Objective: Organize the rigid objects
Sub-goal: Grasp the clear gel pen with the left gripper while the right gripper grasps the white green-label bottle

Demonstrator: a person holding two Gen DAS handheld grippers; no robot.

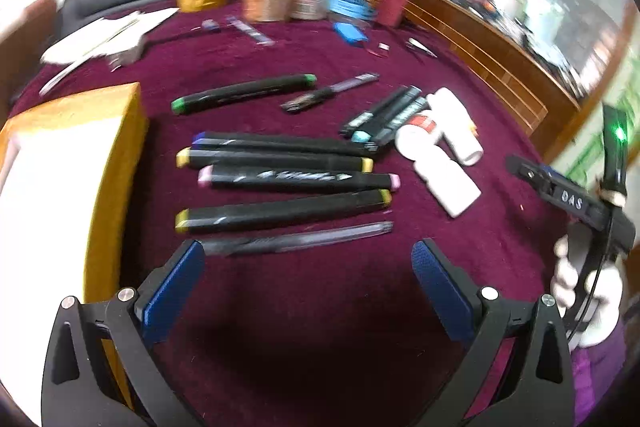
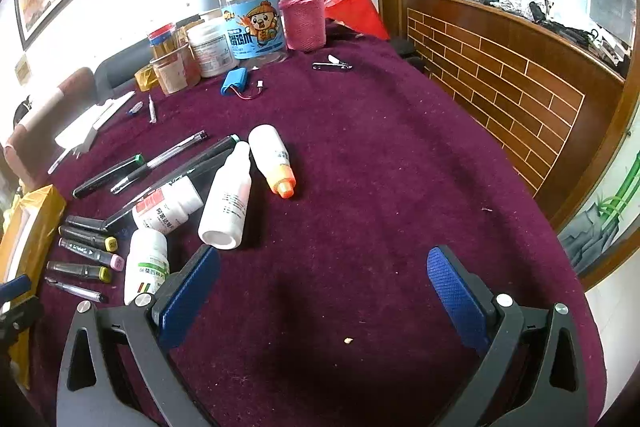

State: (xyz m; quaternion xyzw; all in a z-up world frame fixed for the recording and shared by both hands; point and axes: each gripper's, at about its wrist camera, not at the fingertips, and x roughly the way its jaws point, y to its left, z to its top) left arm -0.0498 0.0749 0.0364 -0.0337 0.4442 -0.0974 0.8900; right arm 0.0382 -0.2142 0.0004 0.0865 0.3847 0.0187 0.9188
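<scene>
Both pairs of tongs are hanging over the maroon-covered bench (image 2: 400, 155) with their blue pads spread apart and nothing between them, so the sorting appears to be at a reach-in stage, with no item gripped yet. The left tongs (image 1: 308, 267) are hovering just short of a clear pen (image 1: 304, 239), which is lying nearest the pads; beyond it a row of black markers (image 1: 280, 183) is lying roughly parallel, and a yellow box (image 1: 116, 163) is sitting just to their left, likely the place things are meant to go, though that is a guess. The right tongs (image 2: 324, 279) are pointing at bare cloth, with a cluster of white bottles (image 2: 228, 199) lying on their sides just ahead and to the left, one with an orange cap (image 2: 284, 183).

The next move probably calls for lowering the left tongs so the pads are straddling the pen across its length, then squeezing; the pen is thin and low on the pile, so the pads would need to come almost to the cloth.

The left wrist view is smeared by motion, so marker labels are unreadable and the box's contents are washed out to white. The box is cut off at the frame edge in both views. The jars (image 2: 248, 23) at the far end are partly masking one another.
</scene>
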